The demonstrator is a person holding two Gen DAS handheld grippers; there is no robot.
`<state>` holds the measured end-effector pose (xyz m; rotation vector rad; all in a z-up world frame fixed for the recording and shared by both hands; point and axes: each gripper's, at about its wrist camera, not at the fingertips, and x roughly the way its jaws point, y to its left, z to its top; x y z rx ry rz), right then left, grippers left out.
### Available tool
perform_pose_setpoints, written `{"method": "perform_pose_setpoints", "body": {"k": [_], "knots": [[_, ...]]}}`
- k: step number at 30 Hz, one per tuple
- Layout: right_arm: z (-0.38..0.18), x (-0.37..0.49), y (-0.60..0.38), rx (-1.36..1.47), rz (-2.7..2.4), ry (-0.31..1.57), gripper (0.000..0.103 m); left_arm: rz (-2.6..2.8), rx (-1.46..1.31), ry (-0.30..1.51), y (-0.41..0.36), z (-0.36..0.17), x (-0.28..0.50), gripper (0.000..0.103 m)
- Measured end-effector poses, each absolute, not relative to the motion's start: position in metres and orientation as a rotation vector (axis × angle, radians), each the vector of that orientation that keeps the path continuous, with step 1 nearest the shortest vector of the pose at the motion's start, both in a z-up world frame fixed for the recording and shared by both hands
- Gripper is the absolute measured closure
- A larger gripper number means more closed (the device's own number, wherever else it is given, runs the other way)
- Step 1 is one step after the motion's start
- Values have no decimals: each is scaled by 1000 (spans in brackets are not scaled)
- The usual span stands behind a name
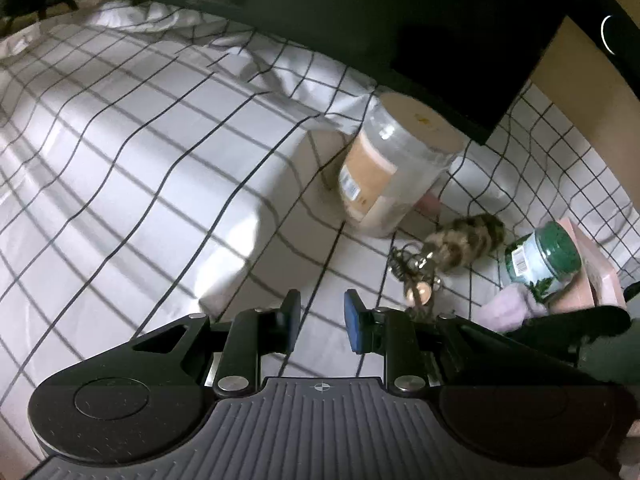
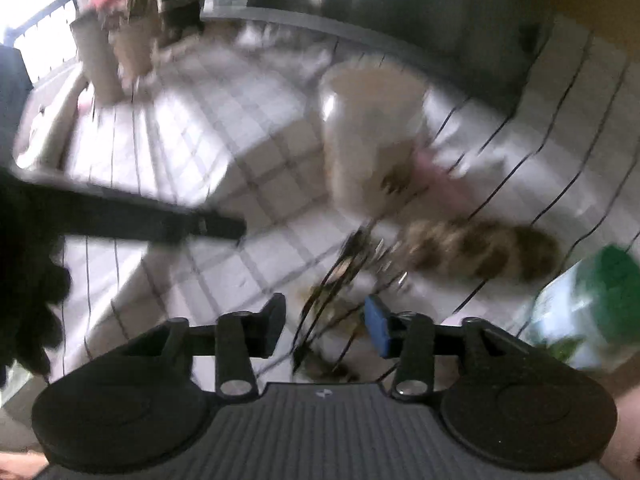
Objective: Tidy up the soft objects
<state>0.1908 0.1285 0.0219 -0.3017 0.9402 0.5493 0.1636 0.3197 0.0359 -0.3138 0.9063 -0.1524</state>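
- Left wrist view: left gripper (image 1: 322,322) over a white bedsheet (image 1: 132,152) with a dark grid pattern; jaws slightly apart, only sheet in the gap, gripping nothing.
- Landmark here: a large clear tub (image 1: 394,164) with a tan lid and tan label, leaning on the sheet.
- Just below and right of the tub: a furry brown-and-tan tail-like soft toy (image 1: 468,240), lying flat on the sheet.
- At the toy's near end, further below the tub: a cluster of metal rings and a small round charm (image 1: 416,276), close to the right finger of the left gripper but clear of its pads.
- Further right of the tub, past the toy: a clear jar with a green lid (image 1: 544,258), tipped on its side against a pink box (image 1: 596,276).
- Below that jar: a pale lilac fluffy cloth (image 1: 508,306), partly hidden by a dark gripper part.
- Right wrist view, heavily blurred: right gripper (image 2: 324,326) above the same sheet (image 2: 188,120); fingers set apart, with blurred streaks of the ring cluster (image 2: 340,300) in the gap; no pad visibly pressing on them.
- Same tub (image 2: 372,140) at upper centre; furry toy (image 2: 480,252) below and right of it, on the sheet.
- Green-lidded jar (image 2: 592,304) far right of the tub, at the frame edge.
- Left of the tub: a dark finger of the other gripper (image 2: 160,220) reaching in from the left edge.
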Motion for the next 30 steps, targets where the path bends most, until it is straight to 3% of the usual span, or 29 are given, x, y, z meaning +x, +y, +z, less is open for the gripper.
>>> {"method": "perform_pose_setpoints", "body": {"k": [1,2,9,12,15,19,27,30], "knots": [[15,188,131,-328,568,970,96,-155,-315,906,322,35,162,77],[15,183,131,-339,593,975,102,-161,-315,904,323,35,161,77],[92,185,96,-151,545,783,102,-240,-292,876,311,36,152,77],[100,197,80,-209,385,721,101,-312,-235,870,297,38,149,77],[84,200,70,-285,285,761,97,-395,-144,856,274,40,147,77],[72,180,54,-279,302,778,70,-437,-31,870,245,39,152,77],[51,146,37,-289,332,835,62,-530,149,926,228,31,181,76],[45,137,32,-267,344,838,54,-566,140,960,234,29,194,76]]}}
